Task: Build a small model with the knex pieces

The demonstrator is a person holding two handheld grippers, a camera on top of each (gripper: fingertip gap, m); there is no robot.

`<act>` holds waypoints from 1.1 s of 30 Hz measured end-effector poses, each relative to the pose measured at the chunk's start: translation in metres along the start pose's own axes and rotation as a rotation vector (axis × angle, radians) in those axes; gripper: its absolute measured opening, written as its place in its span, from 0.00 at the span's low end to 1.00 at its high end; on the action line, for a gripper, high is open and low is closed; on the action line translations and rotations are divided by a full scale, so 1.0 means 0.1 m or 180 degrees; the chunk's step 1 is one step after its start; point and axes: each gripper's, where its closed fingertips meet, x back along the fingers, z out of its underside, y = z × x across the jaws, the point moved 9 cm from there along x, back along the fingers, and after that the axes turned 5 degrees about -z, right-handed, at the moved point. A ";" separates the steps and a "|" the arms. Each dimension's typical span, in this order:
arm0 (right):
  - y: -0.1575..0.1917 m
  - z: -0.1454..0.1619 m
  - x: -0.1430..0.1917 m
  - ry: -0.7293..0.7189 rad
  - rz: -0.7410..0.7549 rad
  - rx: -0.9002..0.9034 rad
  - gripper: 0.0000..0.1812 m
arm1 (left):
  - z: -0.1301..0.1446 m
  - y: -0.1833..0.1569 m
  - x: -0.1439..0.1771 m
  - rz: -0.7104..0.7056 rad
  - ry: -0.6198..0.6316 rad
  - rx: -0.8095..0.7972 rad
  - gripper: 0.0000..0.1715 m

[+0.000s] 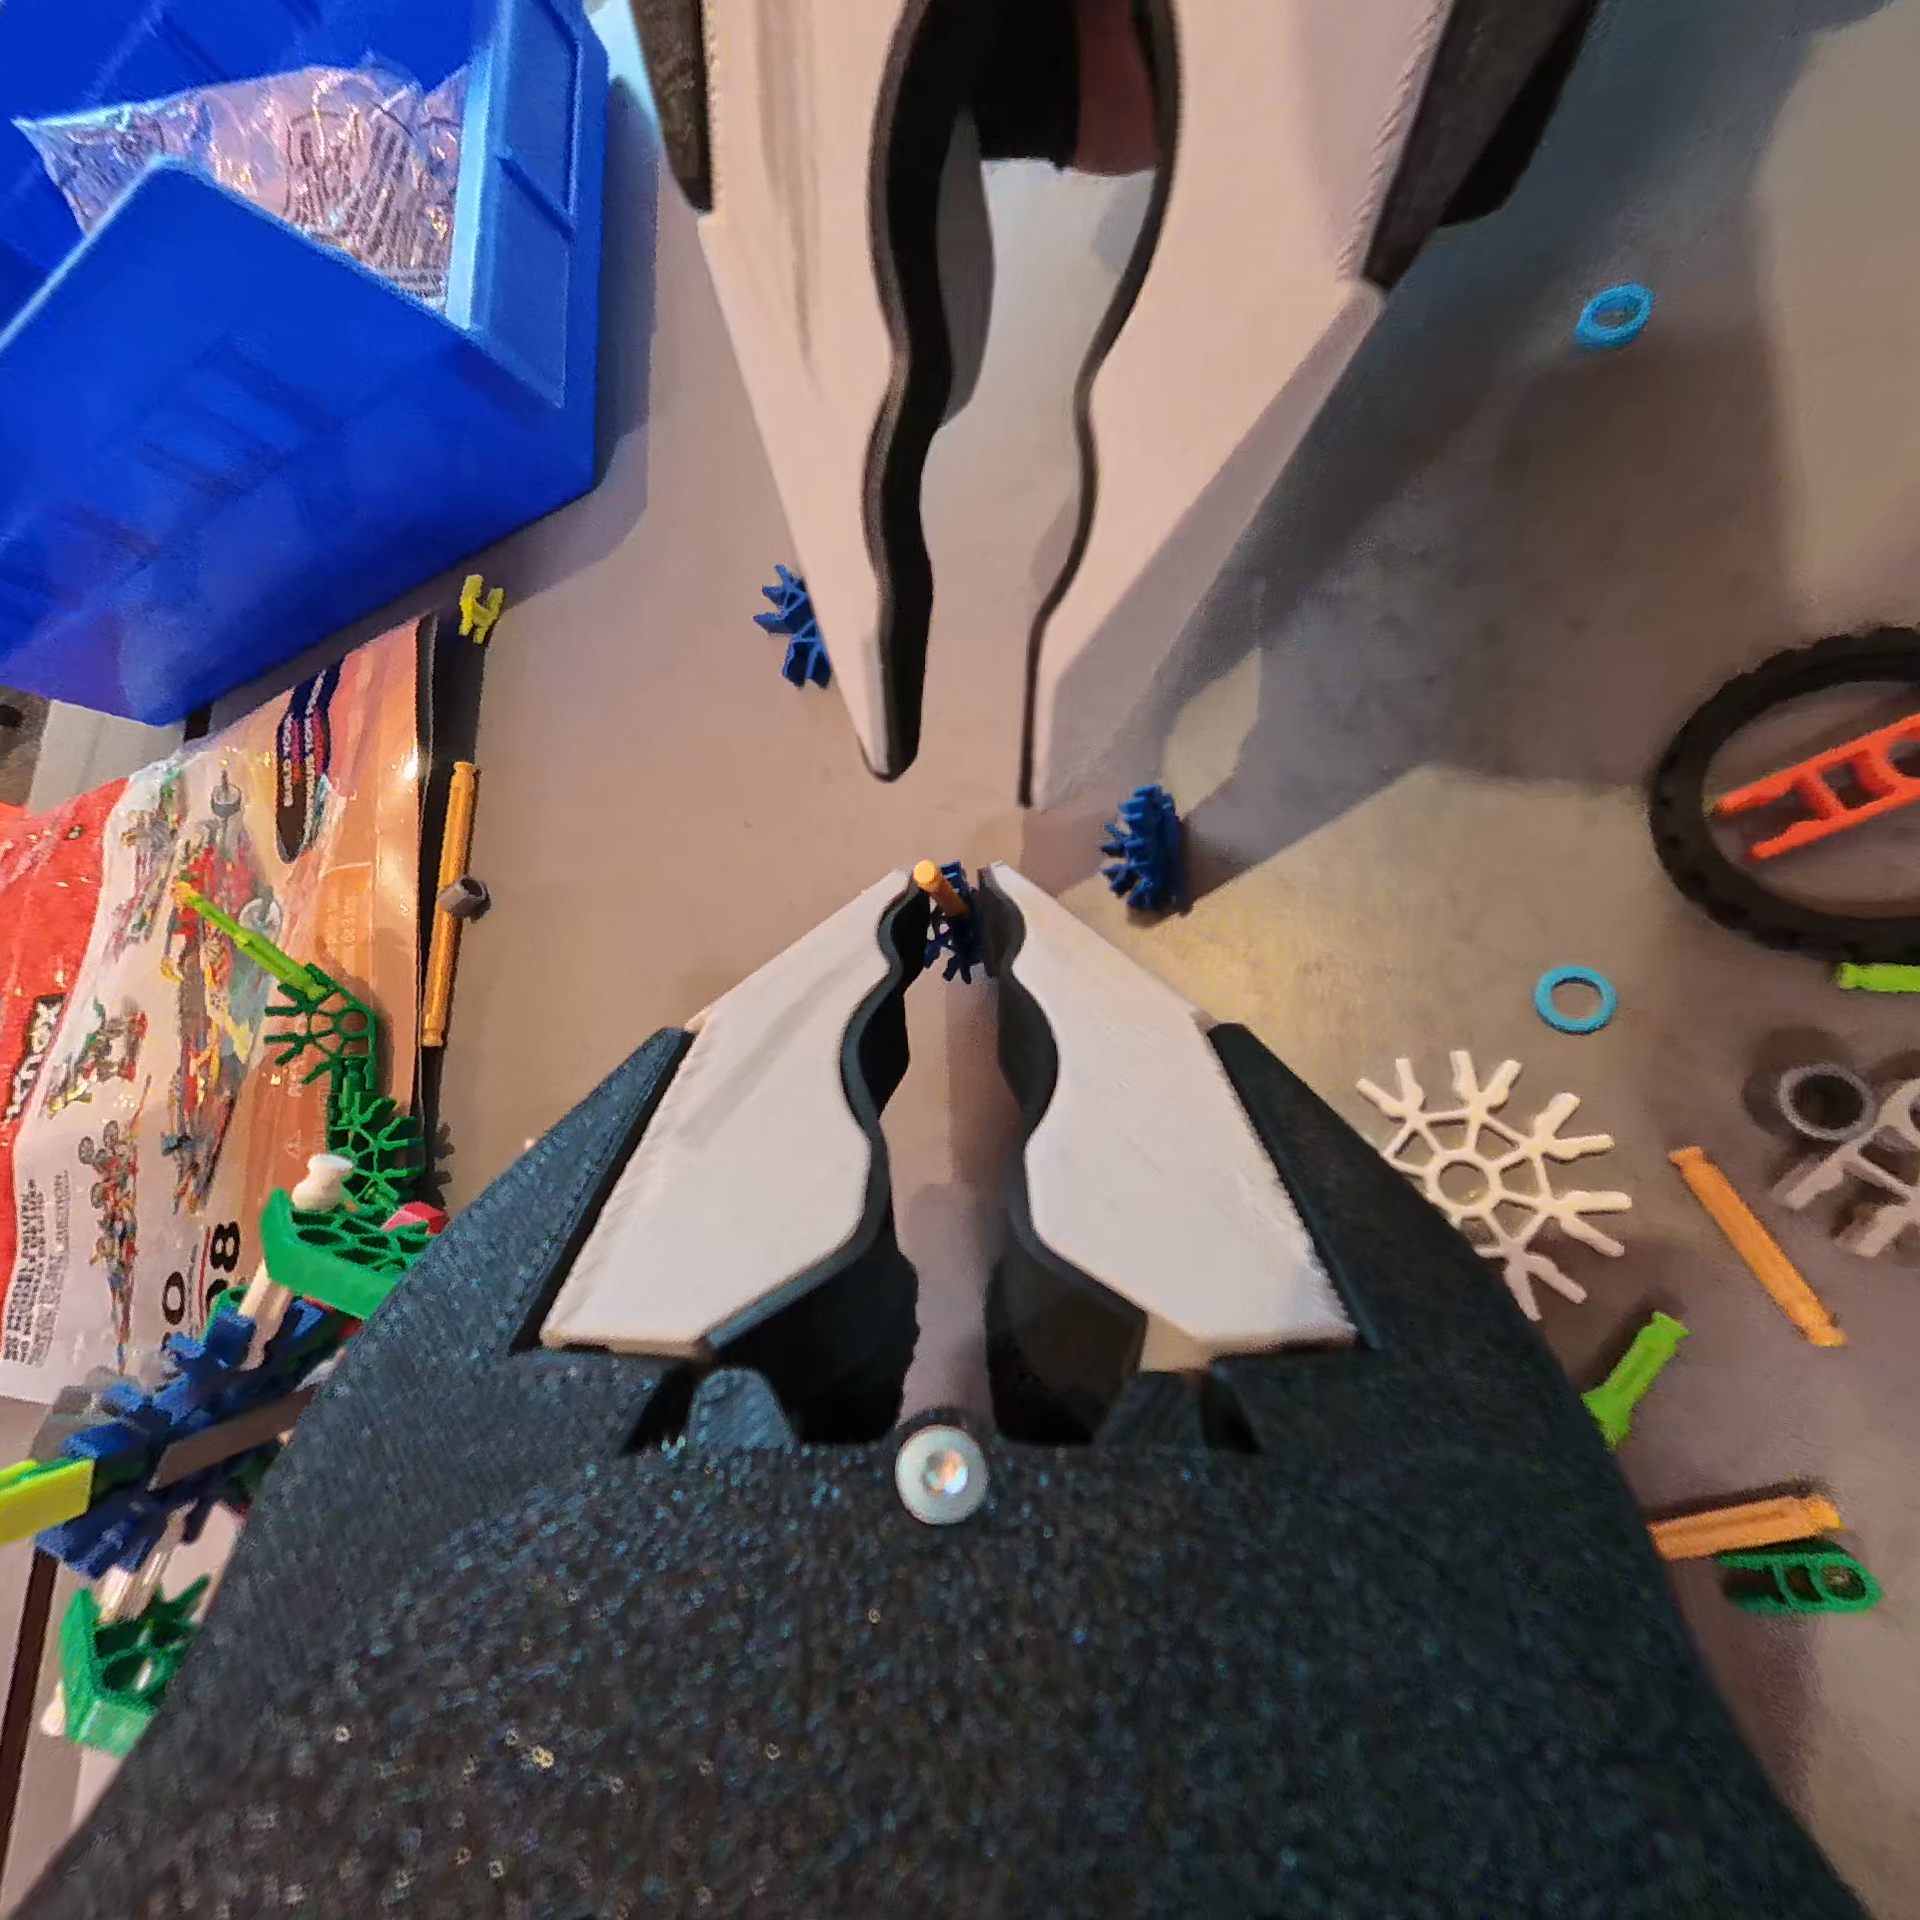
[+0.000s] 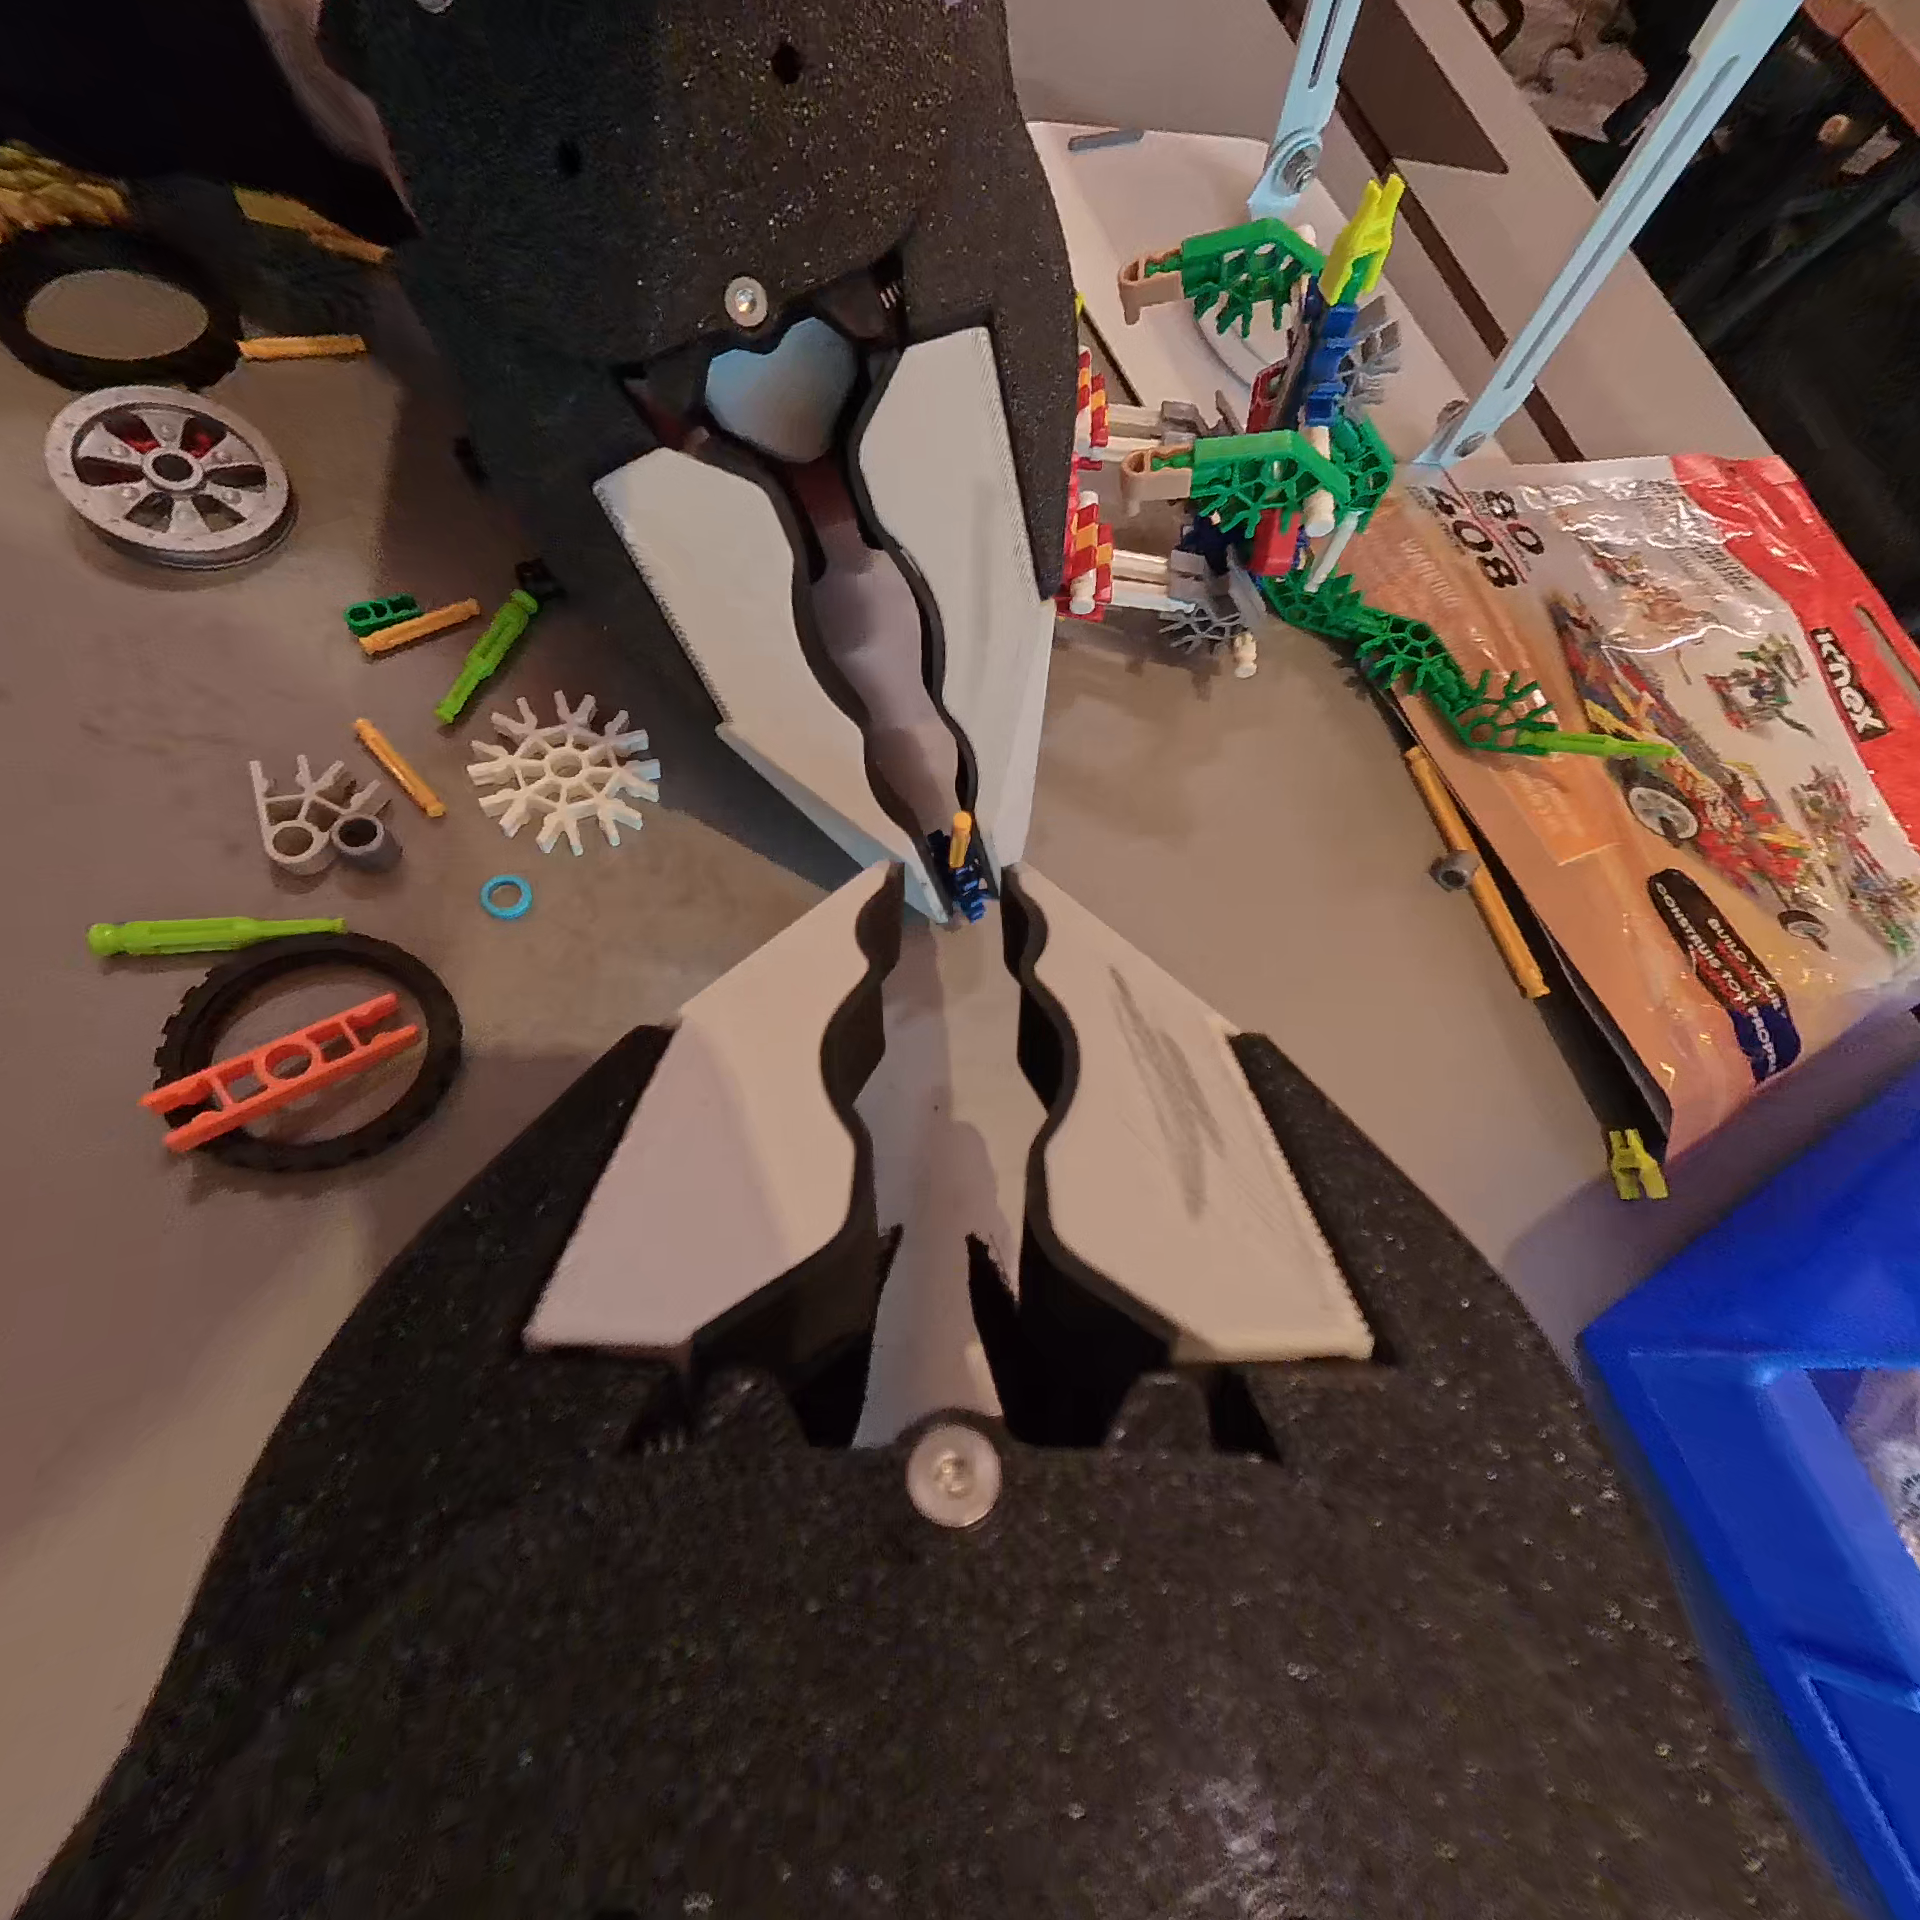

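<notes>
My left gripper (image 1: pixel 951 883) is shut on a small blue connector (image 1: pixel 958 940) with a short yellow rod (image 1: pixel 935 885) stuck in it, held just above the grey table. In the right wrist view the left gripper (image 2: pixel 966 883) comes down from the top with the same connector (image 2: pixel 968 891) and rod (image 2: pixel 961 831). My right gripper (image 2: pixel 951 878) is open, its tips close on either side of the held piece. In the left wrist view the right gripper (image 1: pixel 956 784) faces the rod's end, slightly apart from it.
A blue bin (image 1: pixel 260 416) and a bagged booklet (image 1: pixel 156 987) lie left, beside a built model (image 2: pixel 1278 468). Two loose blue connectors (image 1: pixel 1143 847), a white snowflake connector (image 1: pixel 1486 1174), a black tyre (image 1: pixel 1675 800), a silver wheel hub (image 2: pixel 166 478), rods and rings lie scattered. Only a small space, under 4 cm, lies between the two pairs of fingers. Both grippers' tips are roughly 20 cm from the silver wheel hub (image 2: pixel 166 478).
</notes>
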 end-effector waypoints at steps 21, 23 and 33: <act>0.02 -0.03 -0.07 -0.0080 -0.0058 0.0007 0.01 | -0.08 -0.06 -0.03 -0.0032 0.0057 -0.0118 0.04; 0.03 -0.02 -0.08 -0.0074 -0.0064 0.0008 0.00 | -0.08 -0.07 -0.03 -0.0058 0.0081 -0.0175 0.04; -0.01 -0.01 -0.05 -0.0148 -0.0125 -0.0078 0.00 | -0.10 -0.05 -0.01 -0.0116 -0.0006 -0.0167 0.04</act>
